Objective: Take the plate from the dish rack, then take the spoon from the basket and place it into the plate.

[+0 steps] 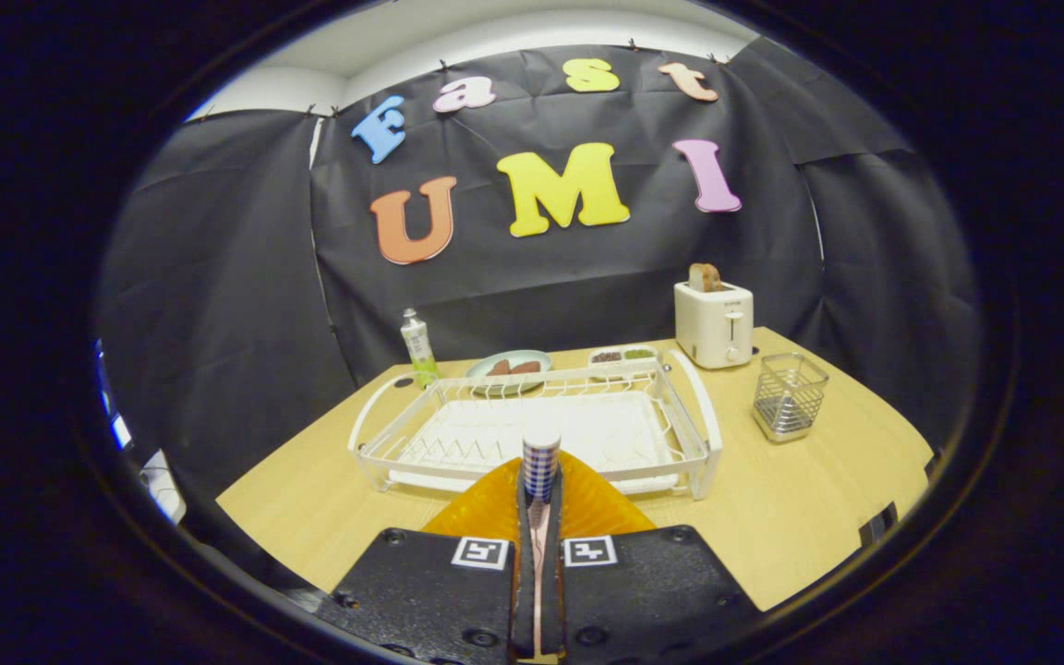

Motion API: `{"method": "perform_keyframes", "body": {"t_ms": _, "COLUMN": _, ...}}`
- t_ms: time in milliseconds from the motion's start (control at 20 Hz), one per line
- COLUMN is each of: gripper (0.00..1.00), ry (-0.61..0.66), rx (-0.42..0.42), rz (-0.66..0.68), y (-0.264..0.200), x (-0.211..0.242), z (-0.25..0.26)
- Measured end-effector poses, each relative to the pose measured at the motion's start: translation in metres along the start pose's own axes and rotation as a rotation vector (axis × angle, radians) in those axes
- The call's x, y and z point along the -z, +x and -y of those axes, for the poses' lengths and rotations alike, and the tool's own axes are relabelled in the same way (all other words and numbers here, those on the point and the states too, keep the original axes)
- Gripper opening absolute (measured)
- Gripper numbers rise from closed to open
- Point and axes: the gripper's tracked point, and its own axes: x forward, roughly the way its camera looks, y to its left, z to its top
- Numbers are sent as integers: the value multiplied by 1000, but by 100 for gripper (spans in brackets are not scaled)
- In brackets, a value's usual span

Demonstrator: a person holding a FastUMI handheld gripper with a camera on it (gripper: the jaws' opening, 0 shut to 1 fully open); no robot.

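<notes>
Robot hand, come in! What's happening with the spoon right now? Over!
Gripper shut on blue-checked-handled spoon. Orange ribbed plate lies just beneath. White wire dish rack empty beyond. Nothing in the way.

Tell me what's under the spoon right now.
The spoon, clamped in the tool, hangs over the orange plate lying before the dish rack. The tool's fingers cover the plate's middle and near part, so touch is unclear.

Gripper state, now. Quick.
Gripper: shut on the spoon, its checked handle sticking up between the fingers, above the orange plate.
</notes>
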Motion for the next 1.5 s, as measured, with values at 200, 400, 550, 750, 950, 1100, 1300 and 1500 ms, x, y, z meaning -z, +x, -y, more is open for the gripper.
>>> {"method": "perform_keyframes", "body": {"t_ms": 200, "gripper": 8, "ry": 10, "rx": -5, "rz": -44, "y": 10, "x": 15, "z": -10}}
{"method": "perform_keyframes", "body": {"t_ms": 400, "gripper": 11, "ry": 44, "rx": -20, "rz": -69, "y": 13, "x": 22, "z": -15}}
{"method": "perform_keyframes", "body": {"t_ms": 550, "gripper": 16, "ry": 107, "rx": -40, "rz": -89, "y": 16, "x": 26, "z": -14}}
{"method": "perform_keyframes", "body": {"t_ms": 750, "gripper": 20, "ry": 127, "rx": -20, "rz": -38, "y": 7, "x": 15, "z": -1}}
{"method": "perform_keyframes", "body": {"t_ms": 950, "gripper": 48, "ry": 115, "rx": 18, "rz": 56, "y": -5, "x": -8, "z": 21}}
{"method": "perform_keyframes", "body": {"t_ms": 1100, "gripper": 71, "ry": 76, "rx": 31, "rz": 140, "y": -20, "x": -32, "z": 37}}
{"method": "perform_keyframes", "body": {"t_ms": 1300, "gripper": 98, "ry": -9, "rx": 70, "rz": 264, "y": -49, "x": -66, "z": 62}}
{"method": "perform_keyframes", "body": {"t_ms": 1500, "gripper": 100, "ry": -37, "rx": 90, "rz": 367, "y": -83, "x": -83, "z": 88}}
